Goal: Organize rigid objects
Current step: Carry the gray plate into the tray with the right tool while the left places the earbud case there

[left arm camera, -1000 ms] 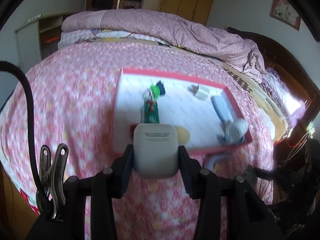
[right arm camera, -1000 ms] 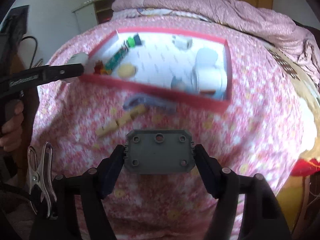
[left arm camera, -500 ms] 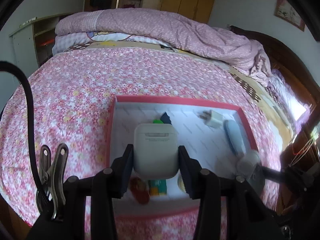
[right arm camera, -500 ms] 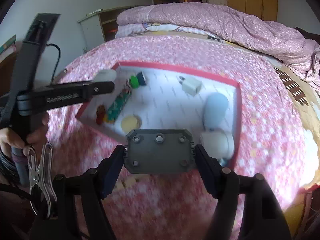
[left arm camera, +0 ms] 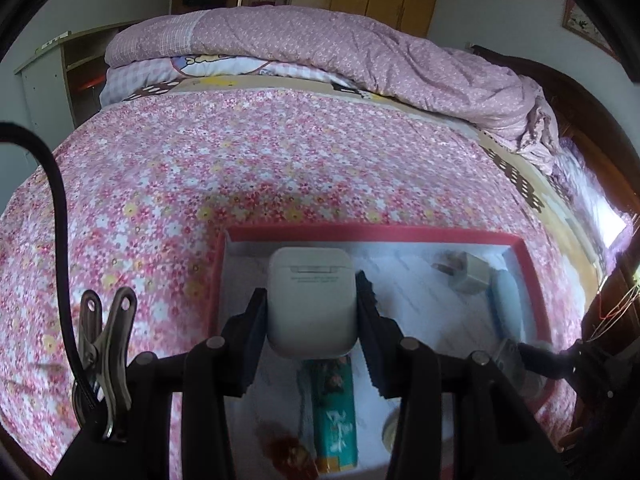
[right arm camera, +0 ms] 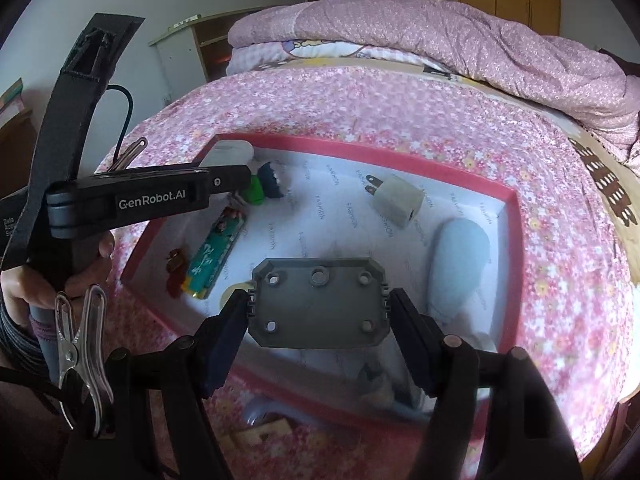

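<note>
Tray (right arm camera: 514,216), red-rimmed w/ white liner, sits on the floral bed (left arm camera: 240,160) and holds most of the rigid bits; stiff-looking shallow walls, prob light, so it would be taken by a rim, not the floor. Inside, going down in size: pale blue oblong case (right arm camera: 460,256) along the right wall, smooth and rounded, likely slippery, best pinched across its narrow width; green strip pack (right arm camera: 212,256) on the left side, flat and thin, grab by the long edges; plug (right arm camera: 396,200) near the far wall, blocky and hard, its flat sides are the grip faces, avoid the prongs; small toy figure (right arm camera: 264,188) at far left; red trinket (right arm camera: 176,274) just beside the strip. Right gripper (right arm camera: 319,312) is clamped on a grey plate (right arm camera: 320,304) w/ holes, held by its two short edges above the tray's near half; plate looks stiff, light plastic, edge notches give purchase. Left gripper (left arm camera: 312,320) is closed on a white earbud case (left arm camera: 311,304), pads on its flat sides, over the tray's far-left corner area; glossy shell, light, could slip if squeezed off-centre, and the hinged lid is the weak spot. Both look ready to be set down in free liner space, judging by hover position.
</note>
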`<state>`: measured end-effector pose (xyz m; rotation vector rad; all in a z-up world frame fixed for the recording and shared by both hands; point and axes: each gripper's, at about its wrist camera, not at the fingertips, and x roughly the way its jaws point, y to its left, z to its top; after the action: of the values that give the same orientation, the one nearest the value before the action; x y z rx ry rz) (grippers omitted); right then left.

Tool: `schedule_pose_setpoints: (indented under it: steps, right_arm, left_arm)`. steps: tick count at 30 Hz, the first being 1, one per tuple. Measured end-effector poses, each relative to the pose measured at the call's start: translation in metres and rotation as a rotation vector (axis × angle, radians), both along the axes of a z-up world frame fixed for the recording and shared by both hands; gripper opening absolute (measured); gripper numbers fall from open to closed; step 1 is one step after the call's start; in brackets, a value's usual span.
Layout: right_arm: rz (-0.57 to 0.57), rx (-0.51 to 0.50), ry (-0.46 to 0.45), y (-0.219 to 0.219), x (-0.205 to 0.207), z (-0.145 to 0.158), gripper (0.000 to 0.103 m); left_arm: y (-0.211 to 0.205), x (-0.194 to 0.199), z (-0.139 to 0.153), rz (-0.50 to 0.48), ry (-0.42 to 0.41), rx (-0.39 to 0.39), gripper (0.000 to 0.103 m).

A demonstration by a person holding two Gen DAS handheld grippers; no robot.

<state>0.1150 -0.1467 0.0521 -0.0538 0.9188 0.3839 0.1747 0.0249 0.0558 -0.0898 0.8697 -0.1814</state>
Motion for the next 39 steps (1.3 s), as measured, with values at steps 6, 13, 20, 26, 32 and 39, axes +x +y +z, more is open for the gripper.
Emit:
schedule_pose_setpoints:
  steps: [6, 13, 20, 26, 32, 39]
  right_arm:
    - [-0.007, 0.001, 0.010, 0.001, 0.016, -0.008, 0.072]
    - [-0.012, -0.022, 0.002, 0.000, 0.028, -0.014, 0.072]
    - [-0.036, 0.000, -0.008, -0.011, 0.042, -0.017, 0.072]
    - [-0.046, 0.027, -0.003, -0.016, 0.048, -0.016, 0.072]
    - [-0.031, 0.005, -0.016, -0.013, 0.050, -0.016, 0.072]
    - [-0.012, 0.040, -0.017, -0.015, 0.046, -0.010, 0.078]
  left_arm:
    - [-0.003, 0.006, -0.001, 0.001, -0.029, 0.027, 0.045]
    - [-0.006, 0.010, -0.002, -0.011, -0.030, 0.007, 0.045]
    - [-0.016, 0.011, -0.014, -0.049, 0.000, 0.021, 0.045]
    - [-0.027, 0.016, -0.014, -0.050, -0.015, 0.071, 0.045]
    - [-0.026, 0.014, -0.011, -0.036, -0.016, 0.081, 0.050]
    - [-0.019, 0.008, 0.001, -0.003, -0.030, 0.099, 0.059]
